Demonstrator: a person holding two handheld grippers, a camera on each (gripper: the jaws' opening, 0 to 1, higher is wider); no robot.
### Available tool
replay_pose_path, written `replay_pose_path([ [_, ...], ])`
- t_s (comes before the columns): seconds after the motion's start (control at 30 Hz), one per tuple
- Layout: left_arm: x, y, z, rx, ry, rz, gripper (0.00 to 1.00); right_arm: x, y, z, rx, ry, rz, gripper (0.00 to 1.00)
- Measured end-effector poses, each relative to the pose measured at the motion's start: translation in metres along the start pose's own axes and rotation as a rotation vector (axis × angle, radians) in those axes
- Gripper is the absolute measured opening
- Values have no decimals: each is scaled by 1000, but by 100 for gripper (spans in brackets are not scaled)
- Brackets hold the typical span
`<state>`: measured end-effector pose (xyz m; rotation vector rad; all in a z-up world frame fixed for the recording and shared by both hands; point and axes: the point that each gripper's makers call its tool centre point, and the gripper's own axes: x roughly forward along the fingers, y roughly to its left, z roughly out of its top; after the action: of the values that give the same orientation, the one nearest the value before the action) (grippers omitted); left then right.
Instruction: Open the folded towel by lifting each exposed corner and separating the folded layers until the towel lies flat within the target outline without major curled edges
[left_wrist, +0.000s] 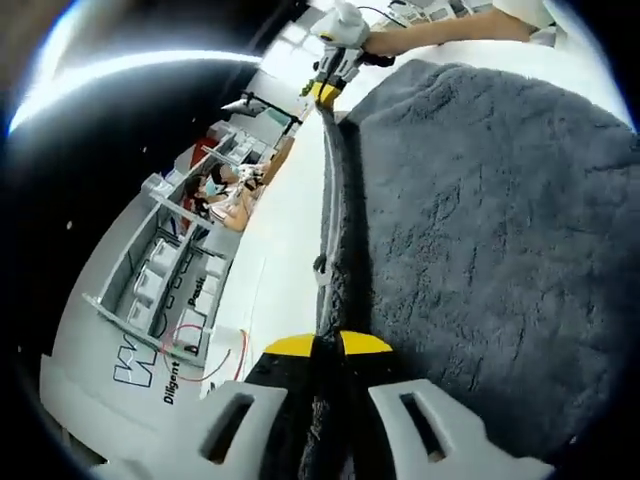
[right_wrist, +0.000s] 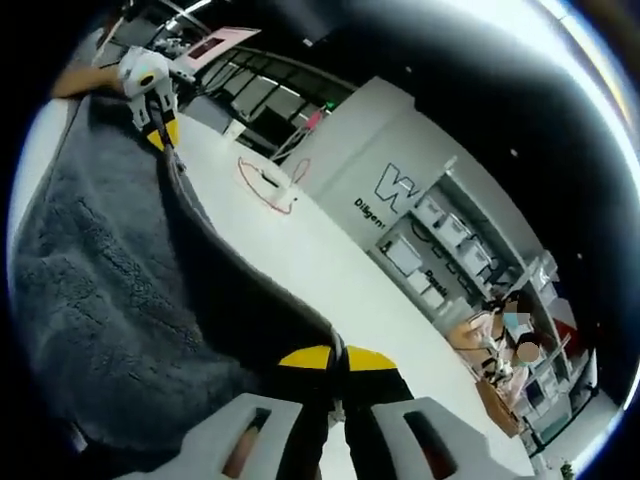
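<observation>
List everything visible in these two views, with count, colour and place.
towel: one, dark grey, on the table, one edge lifted between both grippers
table: one, white, under the towel
red cable: one, looped on the table
shelving with bins: white, in the background
seated person: one, by the shelving
left hand-held gripper: yellow-tipped, shut on the towel edge
right hand-held gripper: yellow-tipped, shut on the towel edge

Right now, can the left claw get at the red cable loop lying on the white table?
Probably not: the left claw is shut on the grey towel edge, so it must let go first. The red cable loop lies apart, uncovered.
</observation>
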<state>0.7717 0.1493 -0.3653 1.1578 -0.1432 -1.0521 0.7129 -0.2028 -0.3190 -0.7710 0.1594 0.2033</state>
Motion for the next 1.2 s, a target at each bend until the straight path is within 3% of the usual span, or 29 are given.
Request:
replay_pose_path([
  [0.2,-4,0,-24,-125,47,-27,18,-1,0,1,14,-9,-1,0],
  [0.27,-8,5,-30,-120,21,-26,16,-1,-1,2,-10,-15,-12,0],
  [0.3,-9,8,-35,-115,32,-21,14,-1,-2,3,-20,-17,-18,0],
  [0.37,-17,14,-49,-34,108,0,5,-2,-1,3,-15,-18,-15,0],
  [0.4,-19,14,-52,-8,103,-1,7,-2,0,3,-10,-20,-14,0],
  [0.43,-20,16,-54,-33,98,7,6,-2,0,3,-7,-21,-12,0],
  [0.5,-22,14,-52,-82,83,-4,5,-1,1,3,-7,-23,-5,0],
  [0.57,-22,19,-54,-46,86,5,5,-3,1,7,-10,-27,-2,0],
  [0.77,-24,17,-43,-57,79,25,5,-1,-4,9,-25,-33,1,0],
  [0.9,-23,13,-41,-48,83,17,5,-2,-11,16,31,-62,-3,0],
  [1.2,-23,14,-44,-49,80,21,6,12,-24,29,-10,-51,-5,0],
])
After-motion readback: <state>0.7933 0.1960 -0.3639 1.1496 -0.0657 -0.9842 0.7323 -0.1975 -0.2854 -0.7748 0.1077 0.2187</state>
